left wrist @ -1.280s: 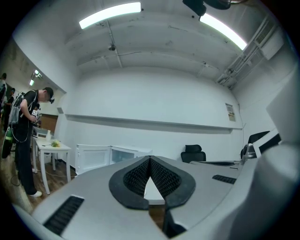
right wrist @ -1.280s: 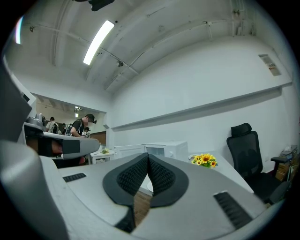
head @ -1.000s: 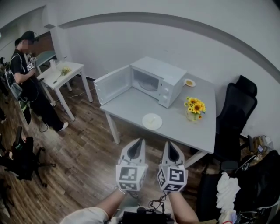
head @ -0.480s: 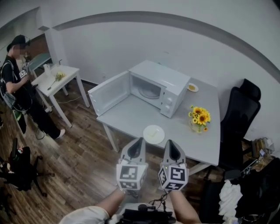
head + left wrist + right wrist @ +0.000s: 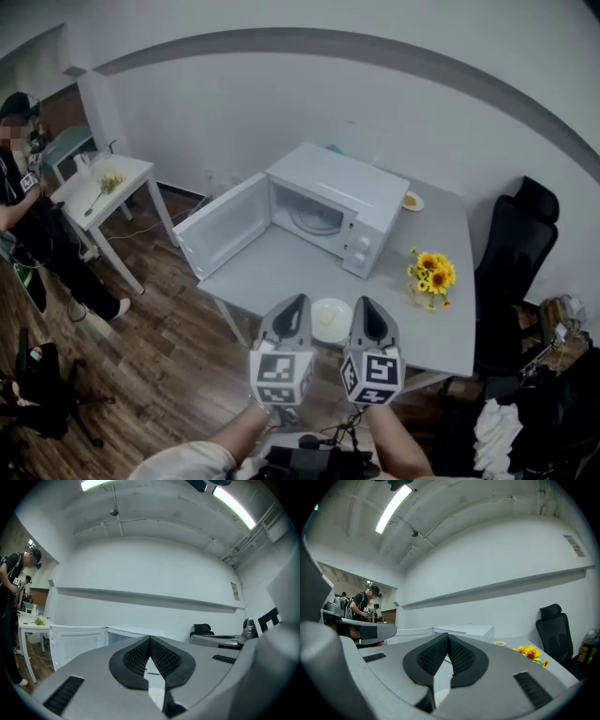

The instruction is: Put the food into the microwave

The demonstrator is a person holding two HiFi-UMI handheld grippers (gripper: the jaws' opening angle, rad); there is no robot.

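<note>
My left gripper (image 5: 300, 302) and right gripper (image 5: 362, 304) are both pressed together, empty. The plate (image 5: 330, 319) of food sits at 12 o'clock near the table (image 5: 281, 267) edge. The microwave (image 5: 347, 187) is beyond it, its door (image 5: 220, 225) open toward 10. Arriving closed, I might shove the plate or tip it.

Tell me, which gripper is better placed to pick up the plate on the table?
Right, but only narrowly. The plate lies just ahead, between the left gripper and right gripper, both shut. The microwave door stands open on the left side, so the right probably has the clearer path.
</note>
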